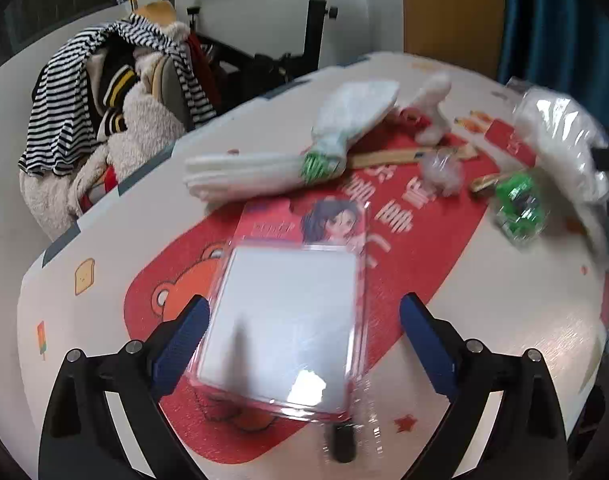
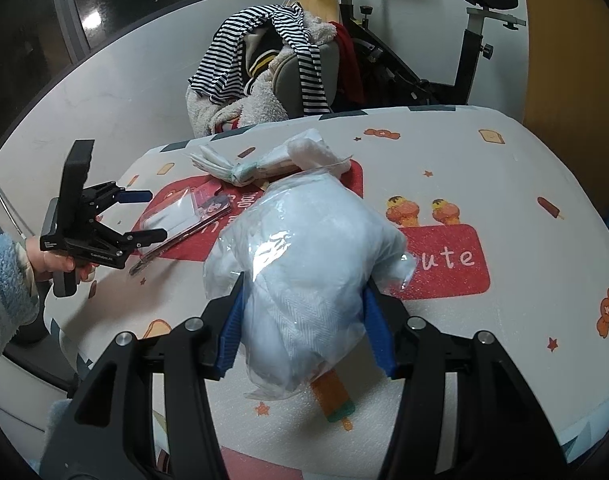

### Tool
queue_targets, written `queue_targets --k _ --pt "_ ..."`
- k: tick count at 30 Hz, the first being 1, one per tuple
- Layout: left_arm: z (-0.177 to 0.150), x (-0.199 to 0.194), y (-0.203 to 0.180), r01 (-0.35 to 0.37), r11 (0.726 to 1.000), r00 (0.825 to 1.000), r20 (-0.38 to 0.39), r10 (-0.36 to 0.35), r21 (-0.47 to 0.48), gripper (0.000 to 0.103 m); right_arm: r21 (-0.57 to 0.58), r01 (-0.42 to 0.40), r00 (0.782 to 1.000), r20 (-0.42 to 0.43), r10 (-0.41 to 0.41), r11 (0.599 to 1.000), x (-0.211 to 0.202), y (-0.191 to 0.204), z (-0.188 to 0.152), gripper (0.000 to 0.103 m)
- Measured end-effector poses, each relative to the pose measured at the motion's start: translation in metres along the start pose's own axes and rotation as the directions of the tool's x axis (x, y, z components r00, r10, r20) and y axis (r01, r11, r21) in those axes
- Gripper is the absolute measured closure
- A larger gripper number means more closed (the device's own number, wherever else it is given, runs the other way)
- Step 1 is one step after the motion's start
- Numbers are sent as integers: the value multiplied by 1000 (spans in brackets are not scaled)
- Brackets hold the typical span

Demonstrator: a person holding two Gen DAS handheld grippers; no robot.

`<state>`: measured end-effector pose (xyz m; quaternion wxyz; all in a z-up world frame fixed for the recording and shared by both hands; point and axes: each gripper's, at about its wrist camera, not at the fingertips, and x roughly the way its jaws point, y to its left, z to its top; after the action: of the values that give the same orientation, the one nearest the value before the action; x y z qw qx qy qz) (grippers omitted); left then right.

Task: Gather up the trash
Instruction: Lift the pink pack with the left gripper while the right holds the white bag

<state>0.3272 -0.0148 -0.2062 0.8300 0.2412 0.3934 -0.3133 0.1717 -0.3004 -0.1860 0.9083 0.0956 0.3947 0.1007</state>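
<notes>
Right claw grips a bag of trash; left claw hangs open over a blister pack.

The right claw (image 2: 304, 328) pinches a clear plastic bag (image 2: 304, 248) stuffed with white tissue, which hides much of the counter (image 2: 504, 184) behind it. The left claw (image 1: 300, 324), jaws wide, straddles the clear blister pack (image 1: 284, 320) without touching; its near edge blurs. Green wrappers (image 1: 518, 208) are smeared, hard to read.

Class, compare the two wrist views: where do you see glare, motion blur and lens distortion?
Left wrist view: glare on the near corner of the clear blister pack; the green wrapper and far trash are smeared by blur. Right wrist view: sharper, with a bright reflection on the plastic bag of tissues. Both views: fisheye bends the table edge.
</notes>
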Motion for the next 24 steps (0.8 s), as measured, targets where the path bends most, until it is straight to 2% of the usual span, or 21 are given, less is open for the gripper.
queue_targets --k 6,10,11,12,13,14,16,17,18,19,20,24 --pt "-9 16 14 -19 999 999 -42 18 -29 9 4 1 1000 -5 -1 1000 2 -2 0 48" --pt "-10 17 25 23 994 1000 -18 -25 -105 11 5 4 1000 -16 -4 1000 5 -3 0 48" --pt "-9 15 27 39 992 999 -6 -40 -119 28 6 5 1000 -19 -5 1000 6 -3 0 48" --pt "-7 13 28 66 990 998 6 -65 -122 35 7 5 1000 -20 -4 1000 6 -3 0 48" --pt "-6 12 26 64 991 998 10 -63 -119 52 9 4 1000 -20 -4 1000 7 -2 0 48" --pt "-4 12 23 63 992 998 7 -63 -112 57 10 4 1000 -20 -3 1000 7 -2 0 48" --pt "-1 13 20 47 994 999 -3 -48 -100 57 9 0 1000 -18 0 1000 6 -1 0 48" --pt "0 12 19 47 994 999 -5 -48 -102 55 6 -3 1000 -16 3 1000 6 0 0 48" --pt "1 12 20 54 992 998 -7 -55 -112 48 5 -5 1000 -15 5 1000 6 0 1 48" --pt "1 12 23 63 989 998 -15 -66 -133 16 2 -8 1000 -14 8 1000 5 0 0 48" --pt "1 11 26 49 988 999 -14 -51 -148 6 0 -10 1000 -13 10 1000 4 1 0 48" --pt "-5 9 29 -16 992 1000 -11 15 -126 6 -4 -14 1000 -10 14 1000 3 1 -1 48"
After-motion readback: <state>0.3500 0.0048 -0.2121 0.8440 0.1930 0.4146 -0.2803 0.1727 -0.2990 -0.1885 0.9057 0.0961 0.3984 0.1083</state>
